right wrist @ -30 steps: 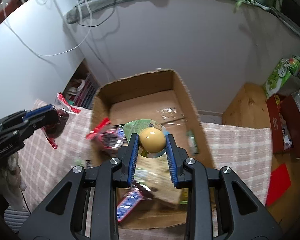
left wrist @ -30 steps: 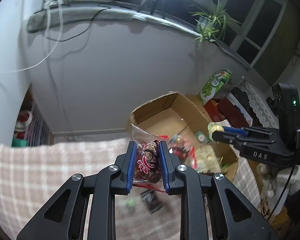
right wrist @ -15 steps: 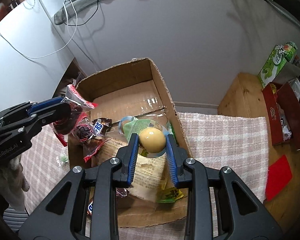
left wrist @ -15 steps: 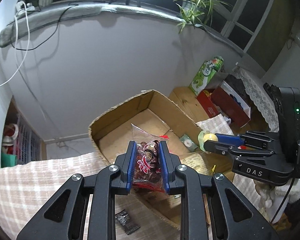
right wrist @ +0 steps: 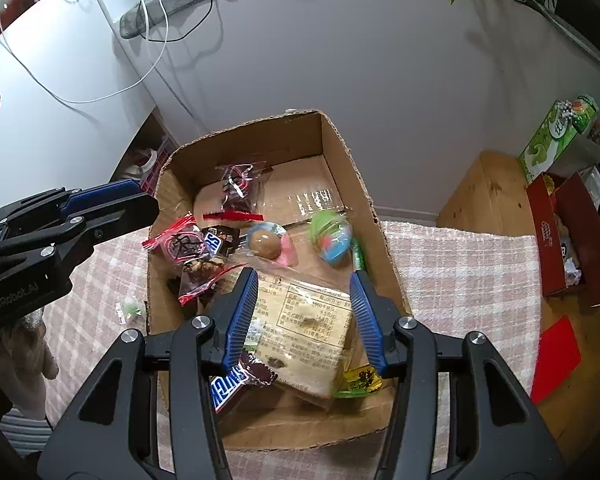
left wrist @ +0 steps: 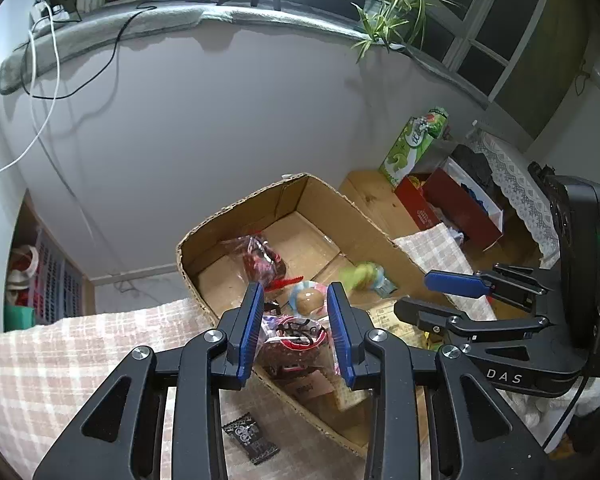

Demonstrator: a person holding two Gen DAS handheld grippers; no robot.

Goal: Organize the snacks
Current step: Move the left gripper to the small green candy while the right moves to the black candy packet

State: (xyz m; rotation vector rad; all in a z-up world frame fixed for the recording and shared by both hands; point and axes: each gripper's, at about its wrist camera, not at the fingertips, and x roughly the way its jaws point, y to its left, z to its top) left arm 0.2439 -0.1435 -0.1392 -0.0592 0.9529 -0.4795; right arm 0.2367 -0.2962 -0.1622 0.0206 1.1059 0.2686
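Observation:
My left gripper (left wrist: 296, 328) hangs over the near left corner of the cardboard box (left wrist: 240, 208). Its jaws are opening and grip nothing. The clear packet of red dates (left wrist: 260, 264) lies inside the box near its far left wall, also seen in the right wrist view (right wrist: 240, 188). My right gripper (right wrist: 304, 312) is over the box's near half, jaws opening, nothing between the pads. The green-wrapped round snack (right wrist: 332, 236) is blurred in mid-fall above the box floor. Each gripper shows in the other's view, the right gripper (left wrist: 428, 298) and the left gripper (right wrist: 140, 200).
The box (right wrist: 260, 128) holds a bread packet (right wrist: 304, 328), a Snickers bar (right wrist: 228, 384), a round snack in pink wrap (right wrist: 266, 242) and red-edged packets (right wrist: 180, 244). On the checked cloth (left wrist: 60, 360) lie a dark wrapper (left wrist: 250, 438) and a small green candy (right wrist: 130, 310). A red box (right wrist: 568, 240) stands right.
Both grippers have opened. The date packet dropped from the left gripper into the box, and the green-wrapped round snack left the right gripper and is falling. The left gripper first moved over the box.

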